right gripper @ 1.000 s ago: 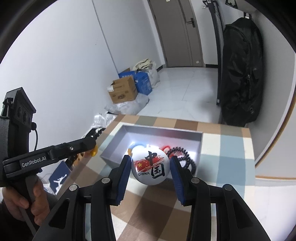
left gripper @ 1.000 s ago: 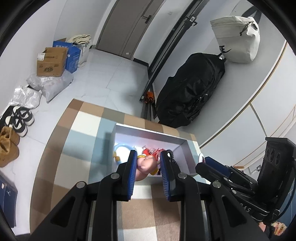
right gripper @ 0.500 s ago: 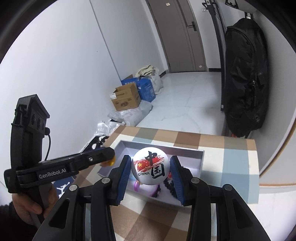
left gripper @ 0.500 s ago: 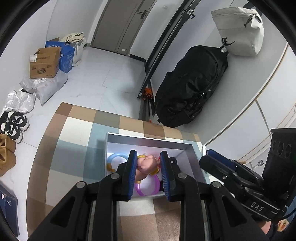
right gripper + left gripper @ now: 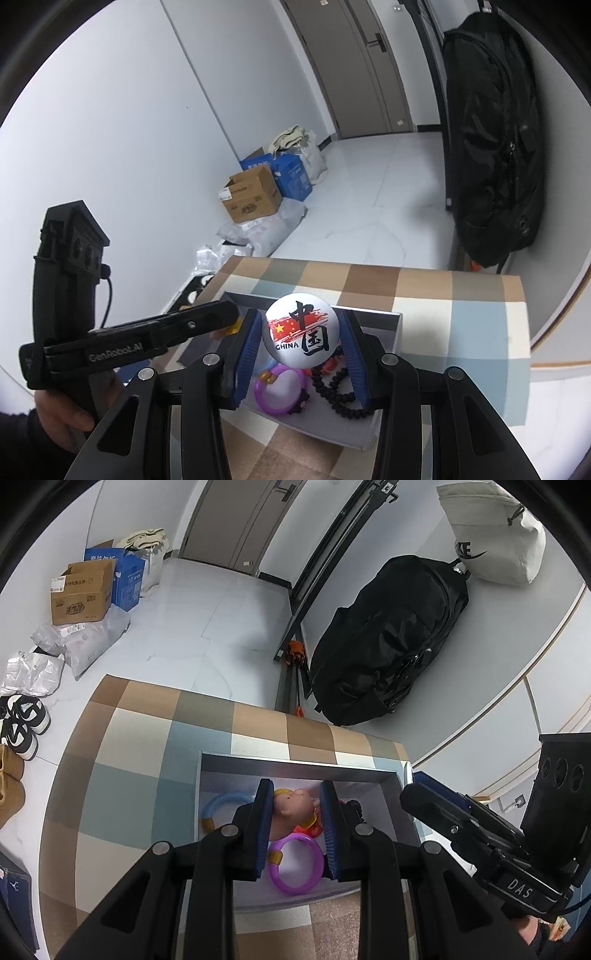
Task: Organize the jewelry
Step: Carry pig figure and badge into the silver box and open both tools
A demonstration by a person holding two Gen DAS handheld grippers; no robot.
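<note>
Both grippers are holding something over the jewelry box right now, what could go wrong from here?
The right gripper pinches a round silver China badge by its edges; it may slip and fall onto the purple ring bracelet in the grey open box. The left gripper, holding a pink pig figure, works close beside it over the same box, so the two could collide.

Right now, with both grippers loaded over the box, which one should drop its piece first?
Left, probably. The left gripper holds the pink figure directly over the gray box, just above the purple ring. The right gripper with the China badge looks higher, nearer the box's near edge.
</note>
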